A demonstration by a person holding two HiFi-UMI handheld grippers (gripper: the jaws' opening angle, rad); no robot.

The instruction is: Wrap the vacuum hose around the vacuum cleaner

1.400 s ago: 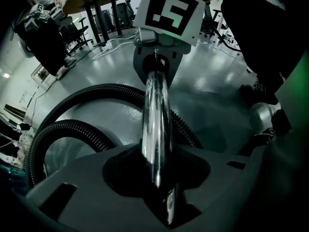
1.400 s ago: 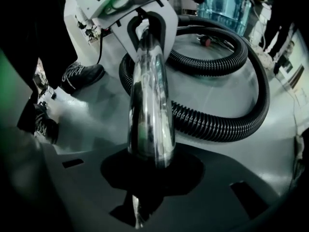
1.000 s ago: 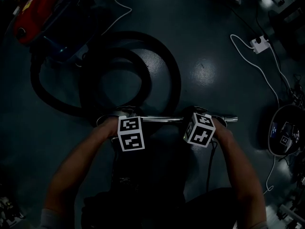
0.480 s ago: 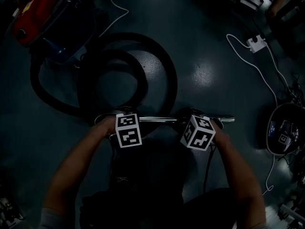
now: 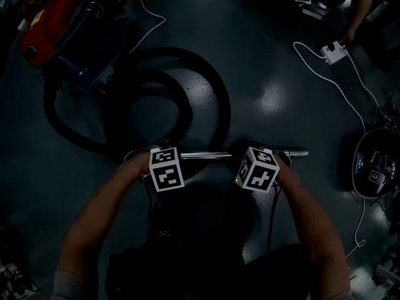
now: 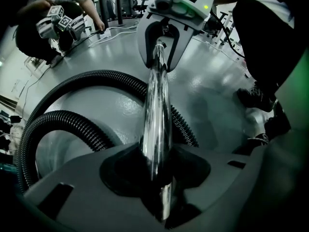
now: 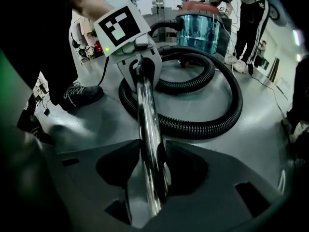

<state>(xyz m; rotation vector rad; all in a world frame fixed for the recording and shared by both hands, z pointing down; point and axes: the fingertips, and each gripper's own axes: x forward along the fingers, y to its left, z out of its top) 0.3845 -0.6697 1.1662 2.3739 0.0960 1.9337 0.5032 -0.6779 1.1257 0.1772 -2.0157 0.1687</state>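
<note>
Dark floor (image 5: 281,55) beneath us, we are gripping the metal tube (image 5: 209,156) with left gripper (image 6: 157,178) and right gripper (image 7: 149,173), the latter's jaws having just been closing. Ahead, the hose (image 5: 175,52) is lying looped beside the vacuum cleaner (image 5: 53,24), probably needing carrying around it.

**Colour and pattern record: floor items**

- Canister vacuum cleaner (image 5: 56,24): glossy red top with a small yellow label; drum of translucent blue, teal where lit.
- Long ribbed plastic hose (image 5: 223,108): black throughout, with fine ring ribbing that catches grey highlights.
- Slim polished metal tube (image 5: 206,156): mirror chrome, streaked lengthwise with dark and white reflections.
- Two marker cubes (image 5: 165,169) (image 5: 257,169): white faces, each printed with a black block code of small squares.
- Smooth glossy floor (image 5: 281,49): dark blue-grey from the head view, pale grey-green in the gripper views, with white glare patches.
- Socket block and its cable (image 5: 334,53): white.
- Small indicator lamp (image 6: 206,6): green.
</note>
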